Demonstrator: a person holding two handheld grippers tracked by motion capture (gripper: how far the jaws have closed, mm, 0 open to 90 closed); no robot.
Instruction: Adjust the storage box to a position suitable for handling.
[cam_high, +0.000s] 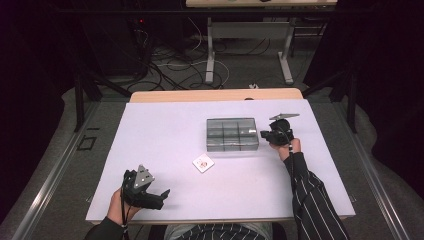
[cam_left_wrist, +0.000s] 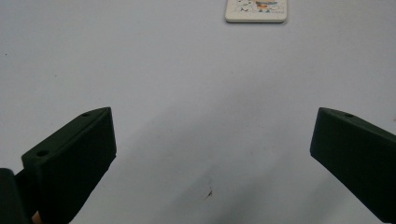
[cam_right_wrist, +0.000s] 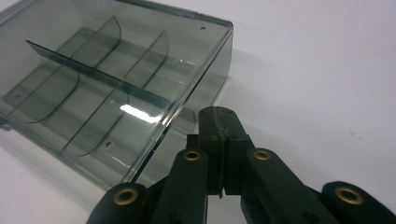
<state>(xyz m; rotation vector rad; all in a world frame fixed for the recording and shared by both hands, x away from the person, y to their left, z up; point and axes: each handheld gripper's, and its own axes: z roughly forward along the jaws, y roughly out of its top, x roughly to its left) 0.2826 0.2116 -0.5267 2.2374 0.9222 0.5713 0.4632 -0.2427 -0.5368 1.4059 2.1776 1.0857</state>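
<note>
Counting contents: one table, one box, one card, two grippers.
Table (cam_high: 165, 125): one, white-topped, with floor cables beyond its 12 o'clock edge.
Compartment box (cam_high: 232, 134): one, clear smoky plastic, open-topped, divided into six cells, two rows of three; sits at about 1 o'clock from the table's middle.
Card (cam_high: 203, 163): one, small, white, square, with a printed picture; lies flat near the table's middle, at 7 o'clock from the box and apart from it.
Right gripper (cam_high: 265, 133): one, at 3 o'clock of the box, tips just beside its end wall; jaws pressed together with nothing between them.
Left gripper (cam_high: 162, 196): one, at the table's 7 o'clock corner, well apart from box and card; jaws spread wide, holding nothing.
Right gripper view: shows the curved cell dividers (cam_right_wrist: 98, 65) and the closed tips beside the box's corner, contact not clear.
Left gripper view: shows the card's printed face (cam_left_wrist: 256, 10) at 12 o'clock, bare table between the jaws.
</note>
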